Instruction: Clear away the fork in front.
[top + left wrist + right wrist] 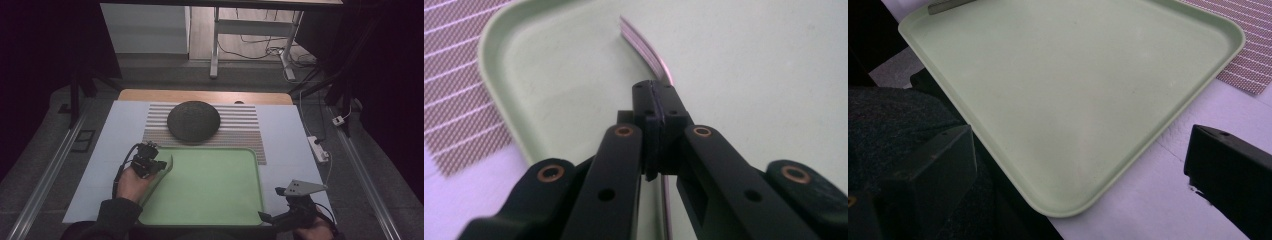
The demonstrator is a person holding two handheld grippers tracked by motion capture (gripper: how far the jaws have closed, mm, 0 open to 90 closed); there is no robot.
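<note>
Held thing: a thin, curved metal strip (pixel 644 50), pale and shiny, perhaps a utensil handle; what it is cannot be told for sure.
Where it is: over the left part of the green tray (pixel 210 185), just inside the near-left rim, clamped in the left gripper (pixel 150 162).
Long axis: in the left gripper view it runs straight on from the jaws, away from the camera, bowing to the left toward its far end; a short stretch also shows below the pads.
Left gripper: jaws pressed together on the strip, pads meeting with the metal pinched edge-on between them.
Right gripper (pixel 280 212): at the tray's near-right corner, jaws spread wide, nothing between them; in its own view the two black jaws stand at either side, with the tray's corner between.
Writing: no brand, label or lettering can be read anywhere.
Hidden or unclear: the strip's middle is covered by the pads; its near end is cut off at the frame's bottom; in the high view it is too small to make out.
Around: a striped mat (pixel 245 125) beyond the tray, a dark round dome-shaped object (pixel 193 121) on it; white table cover (pixel 285 130) beneath all.
</note>
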